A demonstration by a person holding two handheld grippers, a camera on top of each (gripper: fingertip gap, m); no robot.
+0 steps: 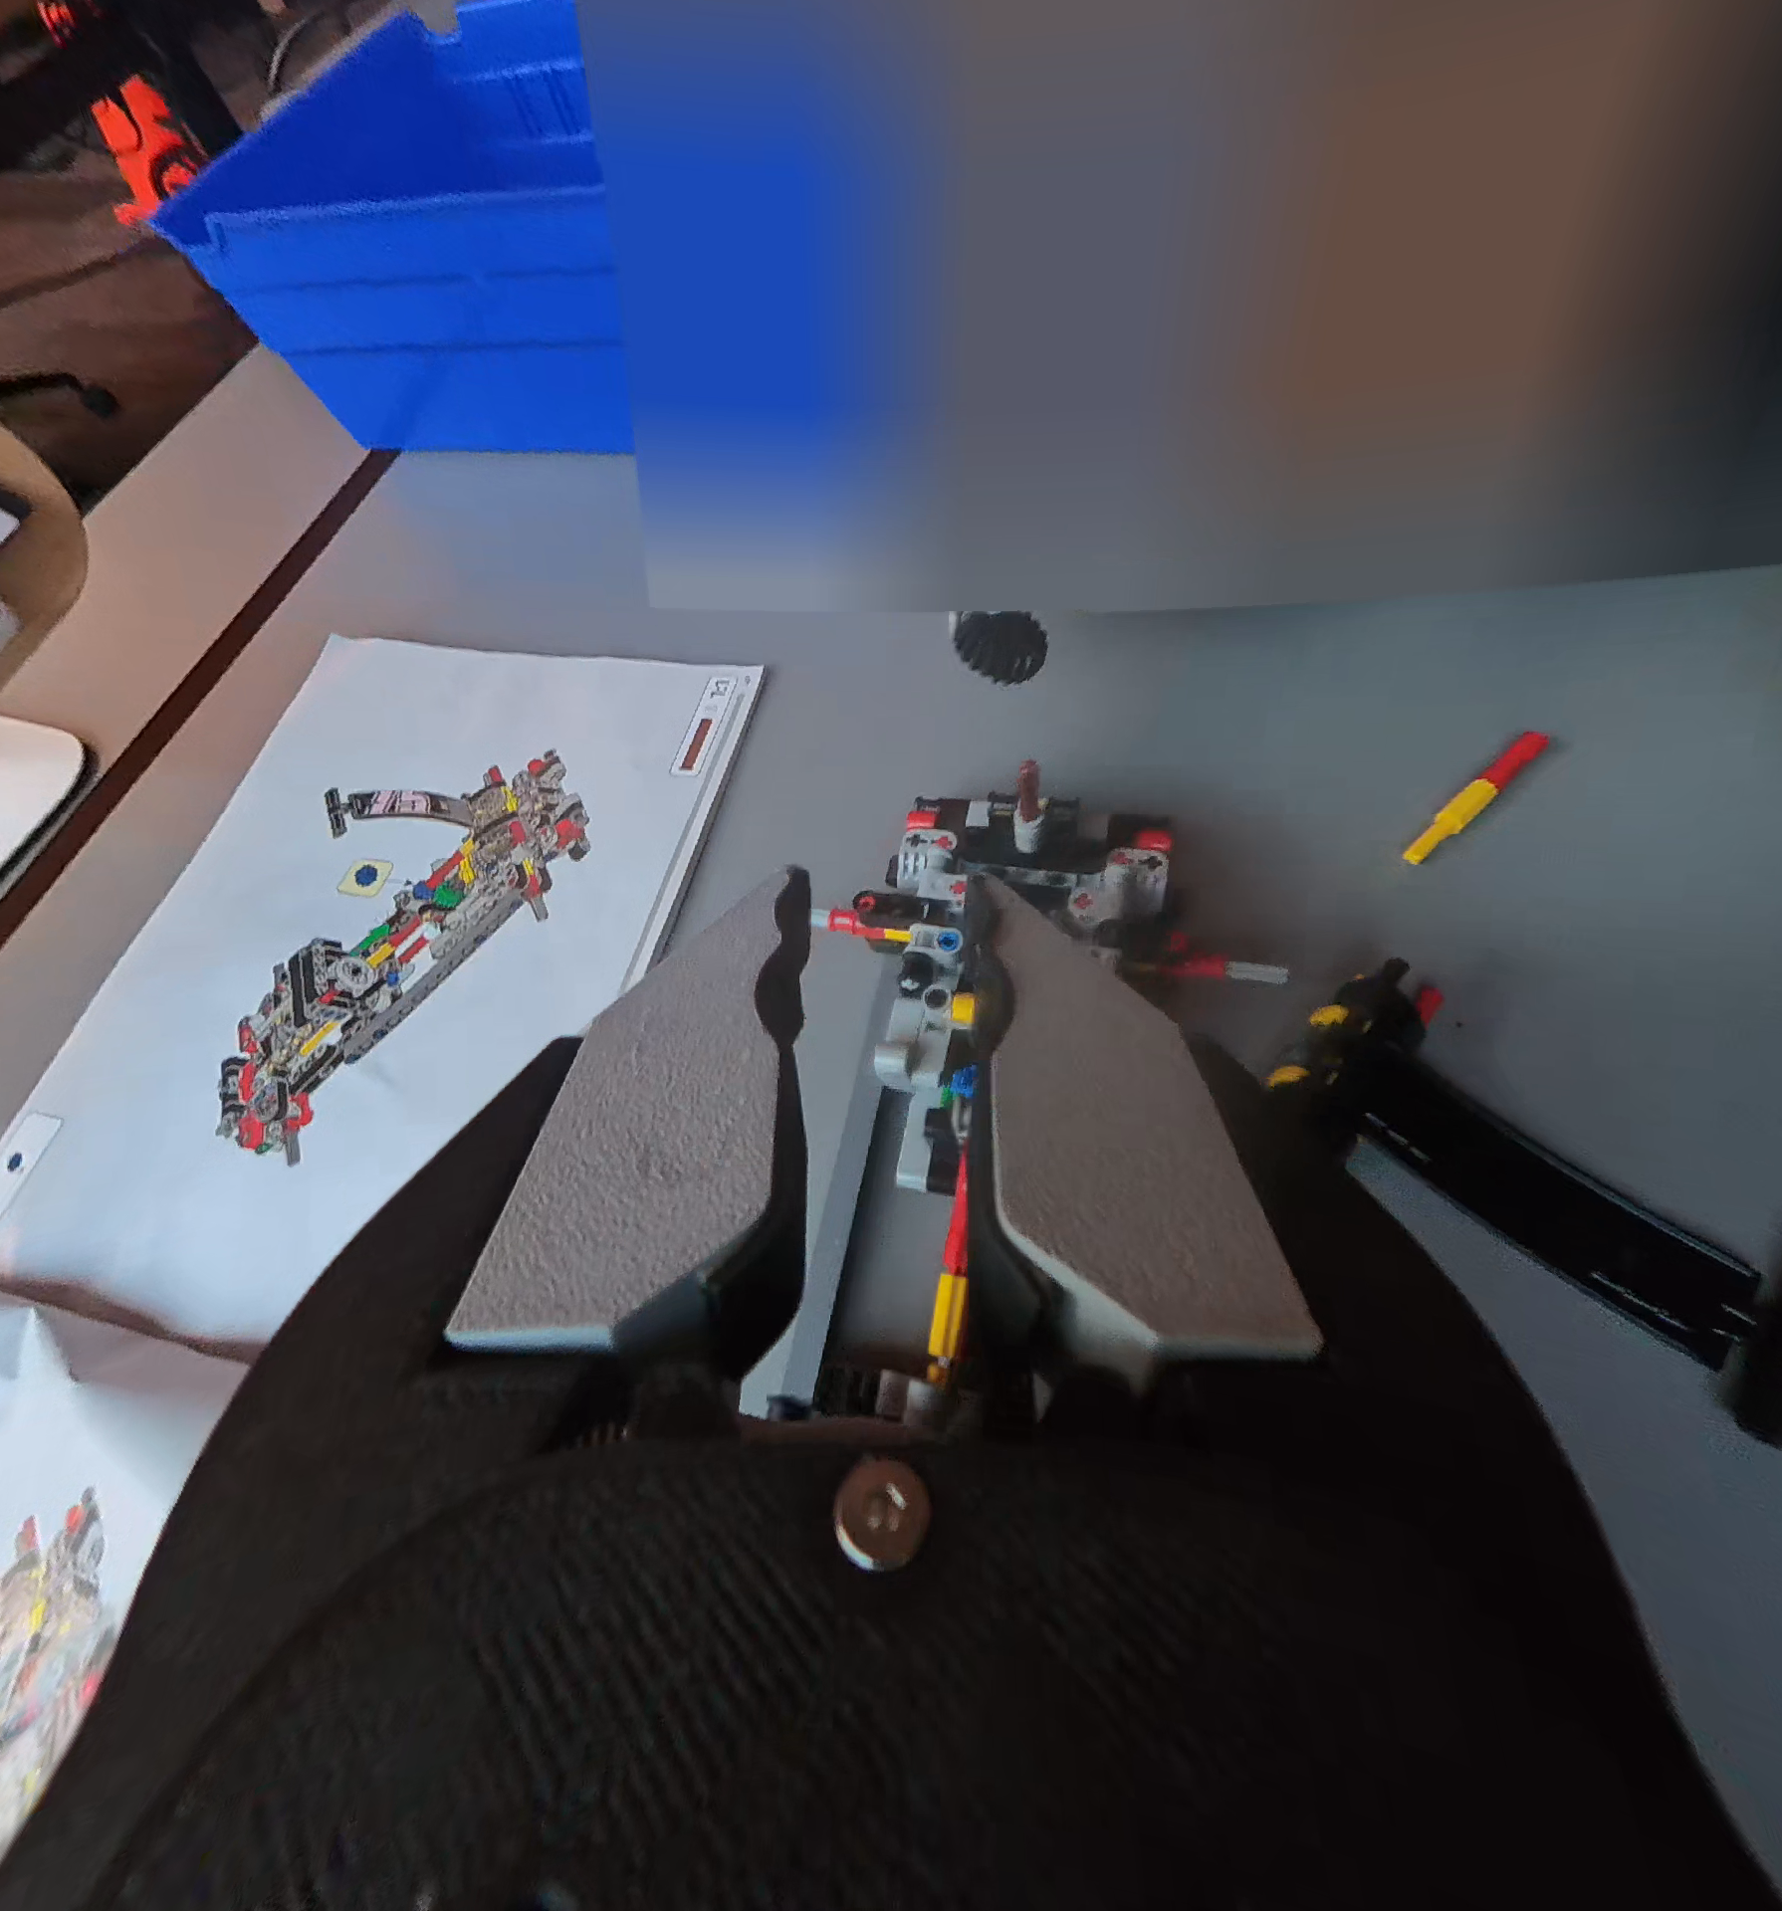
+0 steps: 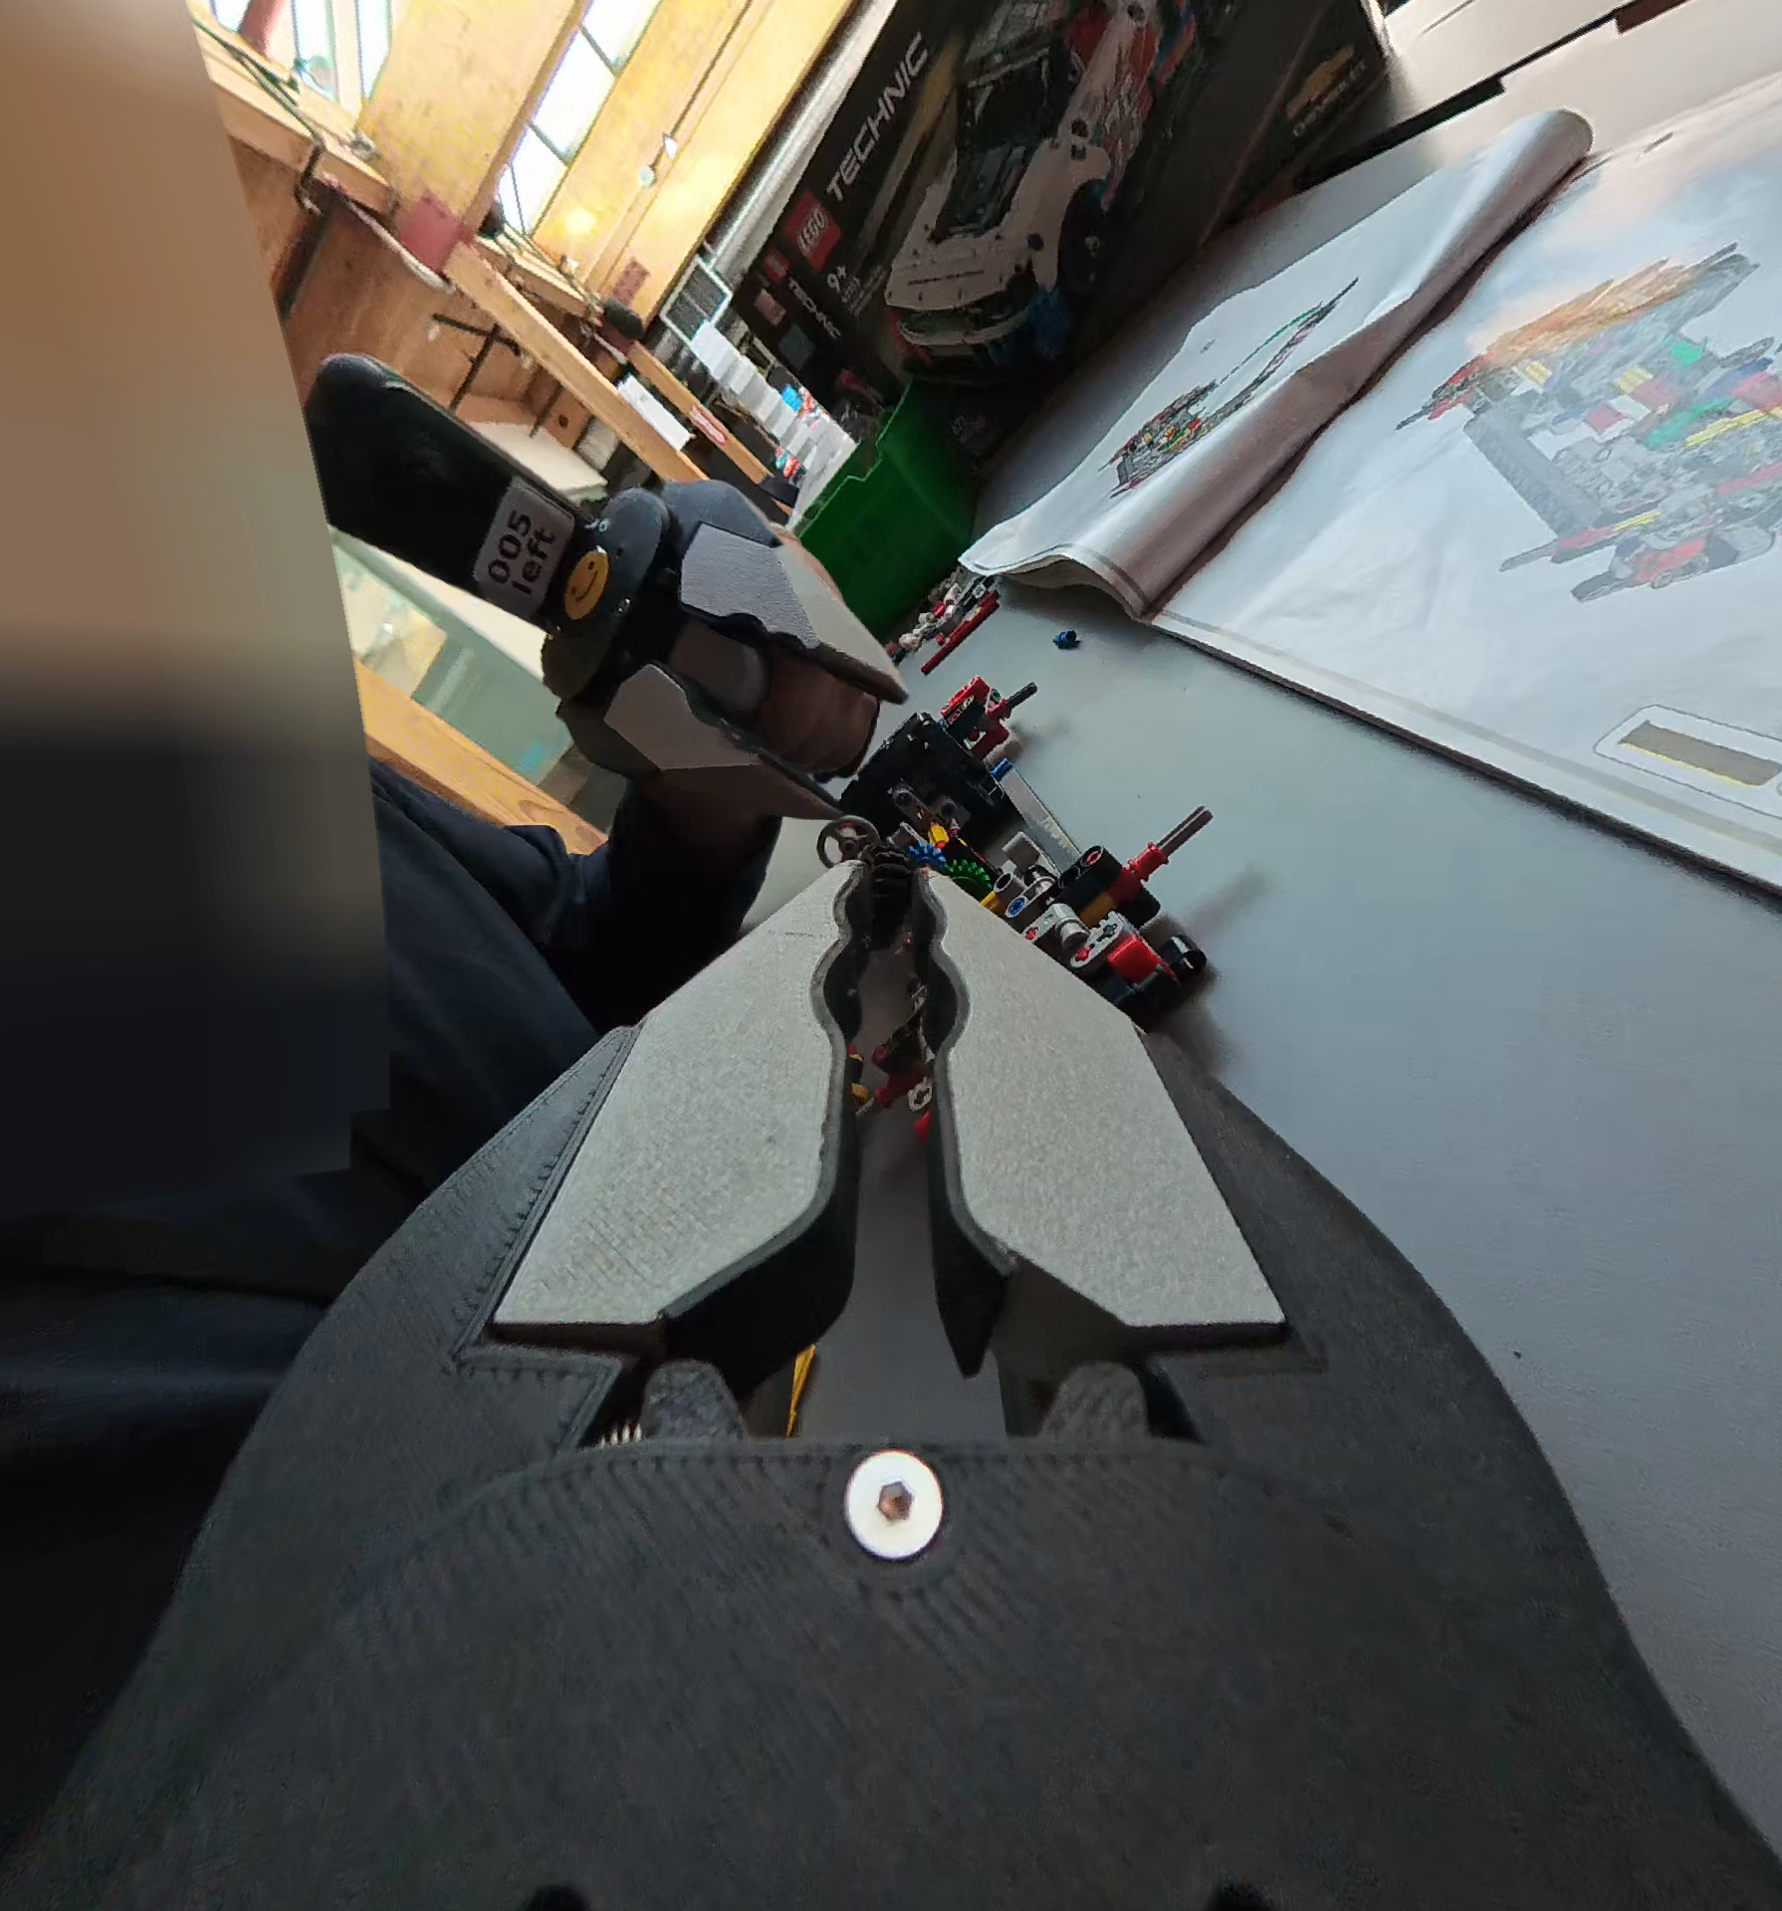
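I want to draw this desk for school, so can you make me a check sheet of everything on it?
Surface: grey table.
Things: half-built brick model; open instruction booklet.
Clutter: red-yellow axle piece, black gear, long black part, blue bin.
Grippers: left gripper open, astride the model; right gripper shut on a small black piece.
Cables: nothing seen.
Surroundings: printed toy box, green bin, wooden benches.

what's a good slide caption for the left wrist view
Open left tongs straddle a partly built brick model beside an instruction booklet.
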